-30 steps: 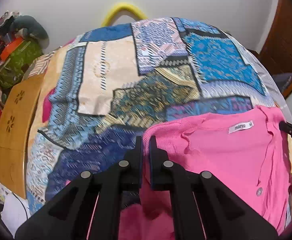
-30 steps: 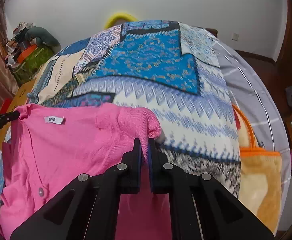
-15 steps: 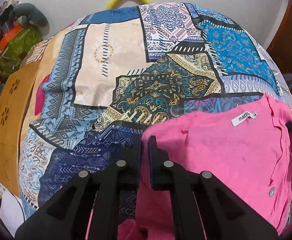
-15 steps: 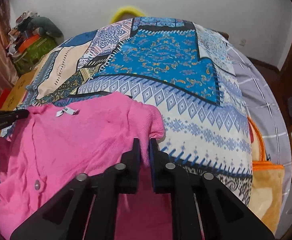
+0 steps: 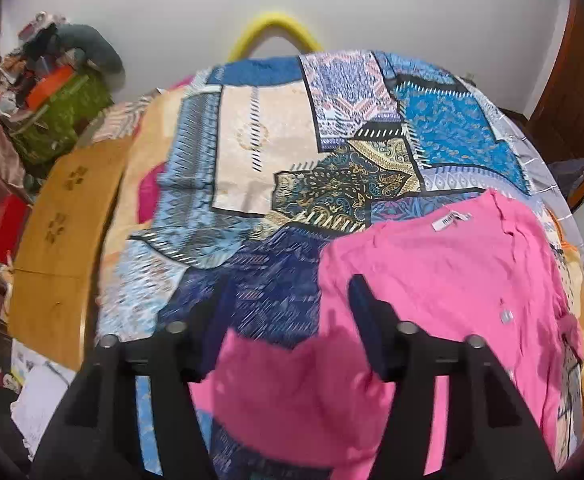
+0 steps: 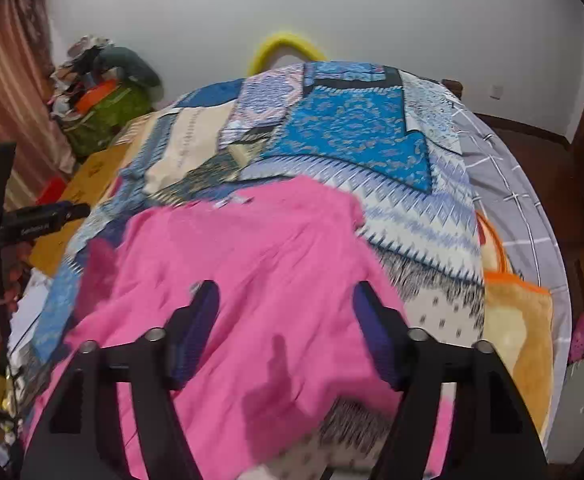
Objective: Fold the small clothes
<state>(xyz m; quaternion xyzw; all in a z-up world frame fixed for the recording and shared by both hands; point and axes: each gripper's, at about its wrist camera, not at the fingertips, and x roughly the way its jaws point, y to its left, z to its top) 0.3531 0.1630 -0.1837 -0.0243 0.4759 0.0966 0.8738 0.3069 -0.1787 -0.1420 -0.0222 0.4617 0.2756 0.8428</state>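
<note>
A small pink cardigan (image 5: 444,280) with a white neck label and buttons lies spread on the patchwork bedspread (image 5: 275,160). It fills the lower right of the left wrist view and the lower middle of the right wrist view, as the pink cardigan (image 6: 251,280). My left gripper (image 5: 287,304) hovers over its left shoulder edge, jaws opening, nothing pressed between the pads. My right gripper (image 6: 283,312) hangs above the garment's right side, jaws opening too, with the cloth lying loose below them.
A wooden board (image 5: 59,232) runs along the bed's left side. A green bag piled with clutter (image 5: 59,112) sits in the far left corner. A yellow hoop (image 5: 275,28) stands behind the bed. An orange blanket (image 6: 520,312) lies at the right.
Both grippers were shut on the cardigan's shoulder corners; both have let go, their jaws now wide apart. Both have lifted and pulled back, and the cardigan lies flat on the bedspread.
</note>
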